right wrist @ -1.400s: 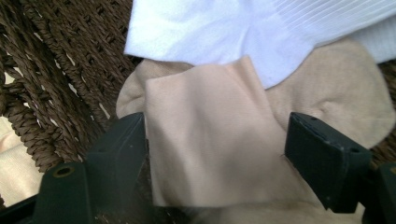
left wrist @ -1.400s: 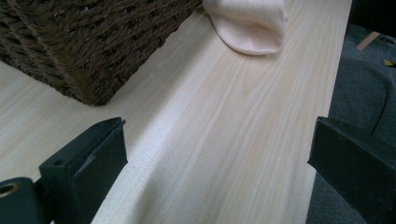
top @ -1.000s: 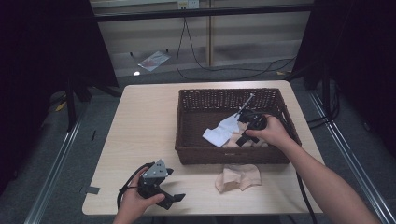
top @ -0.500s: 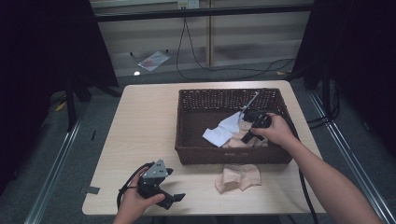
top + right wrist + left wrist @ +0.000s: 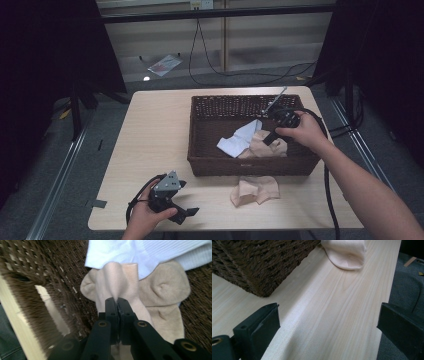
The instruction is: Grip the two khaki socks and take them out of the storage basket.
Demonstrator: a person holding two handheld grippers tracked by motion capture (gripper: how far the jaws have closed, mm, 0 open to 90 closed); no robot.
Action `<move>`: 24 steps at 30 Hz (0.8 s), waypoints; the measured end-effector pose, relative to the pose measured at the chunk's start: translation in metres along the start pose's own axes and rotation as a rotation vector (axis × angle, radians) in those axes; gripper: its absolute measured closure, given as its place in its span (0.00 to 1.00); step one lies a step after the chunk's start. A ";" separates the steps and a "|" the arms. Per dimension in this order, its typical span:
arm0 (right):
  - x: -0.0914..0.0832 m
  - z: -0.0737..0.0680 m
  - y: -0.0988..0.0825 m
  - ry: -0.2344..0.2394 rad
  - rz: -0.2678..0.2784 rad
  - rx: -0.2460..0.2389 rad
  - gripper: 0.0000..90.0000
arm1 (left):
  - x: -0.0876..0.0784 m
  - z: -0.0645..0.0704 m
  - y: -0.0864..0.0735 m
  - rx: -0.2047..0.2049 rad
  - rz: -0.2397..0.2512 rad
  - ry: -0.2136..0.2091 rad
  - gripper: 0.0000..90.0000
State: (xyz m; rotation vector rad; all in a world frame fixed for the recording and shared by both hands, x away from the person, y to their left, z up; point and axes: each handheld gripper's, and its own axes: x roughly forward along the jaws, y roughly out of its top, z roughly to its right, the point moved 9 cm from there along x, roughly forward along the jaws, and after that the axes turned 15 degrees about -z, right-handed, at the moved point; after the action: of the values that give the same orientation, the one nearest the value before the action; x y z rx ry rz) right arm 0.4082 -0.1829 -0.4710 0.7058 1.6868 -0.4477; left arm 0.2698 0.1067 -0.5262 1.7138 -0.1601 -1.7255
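1. Beige sock (image 5: pixel 117 280) lies in the basket (image 5: pixel 200 145), part under a white sock (image 5: pixel 240 141).
2. Right gripper (image 5: pixel 117 301) has just closed, pinching a fold of the beige sock.
3. Left gripper (image 5: pixel 187 212) rests on the bench (image 5: pixel 150 130), jaws wide, holding nothing.

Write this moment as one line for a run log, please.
right claw: shut, pinching beige sock in basket | left claw: open, empty, over table | second beige sock: on table before basket

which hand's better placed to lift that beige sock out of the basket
Right. The right gripper is shut on the beige sock inside the basket; the left gripper rests open on the table's near edge.
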 end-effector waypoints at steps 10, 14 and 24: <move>-0.034 -0.008 0.000 -0.007 0.028 -0.012 0.98 | 0.000 0.000 0.000 0.000 0.003 0.003 0.04; -0.043 -0.015 0.000 -0.001 0.025 -0.024 0.98 | -0.001 -0.001 0.000 0.002 0.001 0.005 0.04; -0.070 -0.027 0.002 0.004 0.073 -0.041 0.98 | 0.000 -0.001 0.001 0.002 0.010 0.001 0.04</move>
State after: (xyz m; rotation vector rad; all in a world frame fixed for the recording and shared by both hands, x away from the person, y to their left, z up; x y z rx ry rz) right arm 0.3985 -0.1787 -0.3967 0.7359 1.6640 -0.3592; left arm 0.2707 0.1065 -0.5260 1.7120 -0.1696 -1.7181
